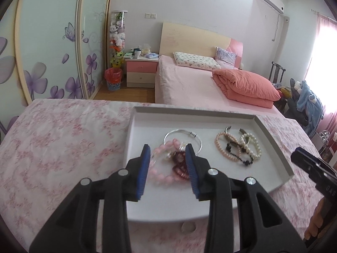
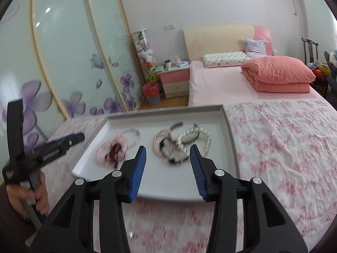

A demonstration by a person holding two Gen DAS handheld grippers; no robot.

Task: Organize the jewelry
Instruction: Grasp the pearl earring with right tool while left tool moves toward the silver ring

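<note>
Two heaps of bracelets lie in the white tray [image 1: 134, 126]: a pink bead bracelet [image 1: 160, 175] tangled with a dark red one [image 1: 179, 166] and a silver bangle [image 1: 183, 136] at lower centre of the left wrist view, and a salmon bead bracelet [image 1: 223, 147], a pearl one [image 1: 251, 145] and a black cord [image 1: 240, 158] to their right. Beaded strands look light, limp and likely to snag one another, so a pinch on a single free loop at a heap's edge seems wisest; the bangle is stiff and slick. Left gripper [image 1: 168, 154] tilts down over the pink heap, jaws parted, nothing pinched. Right gripper [image 2: 168, 154] hangs likewise over the pearl heap [image 2: 195, 141], jaws apart and empty. Tray rests on a floral cloth [image 1: 63, 139].
</note>
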